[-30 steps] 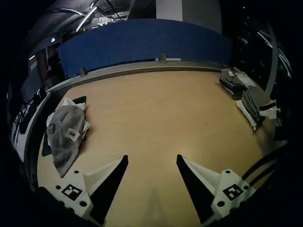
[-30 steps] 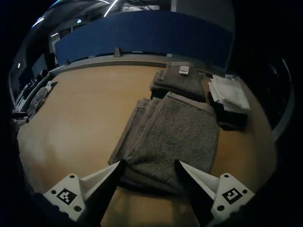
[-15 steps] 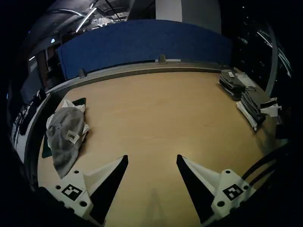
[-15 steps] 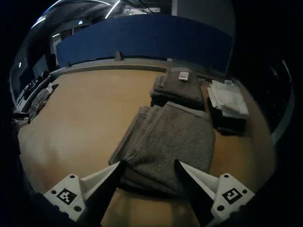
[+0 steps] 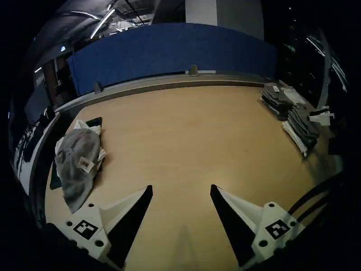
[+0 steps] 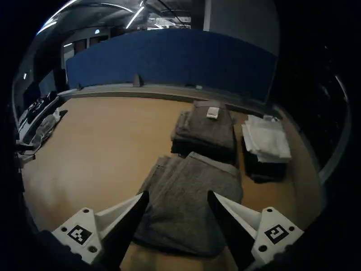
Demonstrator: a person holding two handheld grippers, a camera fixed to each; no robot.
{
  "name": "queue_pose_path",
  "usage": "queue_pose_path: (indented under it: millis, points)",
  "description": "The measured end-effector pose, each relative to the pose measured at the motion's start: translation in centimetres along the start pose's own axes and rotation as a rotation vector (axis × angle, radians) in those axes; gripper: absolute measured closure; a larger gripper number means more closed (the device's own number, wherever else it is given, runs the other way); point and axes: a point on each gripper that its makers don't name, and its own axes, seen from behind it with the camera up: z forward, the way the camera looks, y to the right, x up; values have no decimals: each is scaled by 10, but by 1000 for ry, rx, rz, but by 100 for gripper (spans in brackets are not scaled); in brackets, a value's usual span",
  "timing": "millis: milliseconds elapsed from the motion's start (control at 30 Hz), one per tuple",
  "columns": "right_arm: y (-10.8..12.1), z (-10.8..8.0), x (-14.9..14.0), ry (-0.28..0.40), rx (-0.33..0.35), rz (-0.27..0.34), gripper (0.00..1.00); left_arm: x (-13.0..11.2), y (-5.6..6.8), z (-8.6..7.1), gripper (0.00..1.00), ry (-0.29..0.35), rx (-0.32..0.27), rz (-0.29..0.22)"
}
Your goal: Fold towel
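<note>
Grey folded towel [image 6: 187, 217] lies below my right tongs [image 6: 177, 194].
Both pairs gape empty; my left tongs [image 5: 181, 186] hover level over the wooden bench [image 5: 189, 131].

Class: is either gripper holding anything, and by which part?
Nothing is held. The left gripper is open above the table; the right gripper is open over the folded towel, fingers not pressing it.

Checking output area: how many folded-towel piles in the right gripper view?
3: grey-brown folded towel nearest the camera; brown folded stack just behind it; white-topped dark stack right of that. Layers inside stacks may be hidden.
</note>
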Motion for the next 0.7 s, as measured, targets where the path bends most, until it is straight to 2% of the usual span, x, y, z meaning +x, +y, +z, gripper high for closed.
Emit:
queue_pose_path:
  millis: [400, 700]
  points:
    - [19, 21, 23, 14, -18, 6, 0, 2, -1, 4, 5, -4, 7, 3]
    - [25, 37, 14, -12, -15, 12, 0, 2, -2, 4, 5, -8, 11, 4]
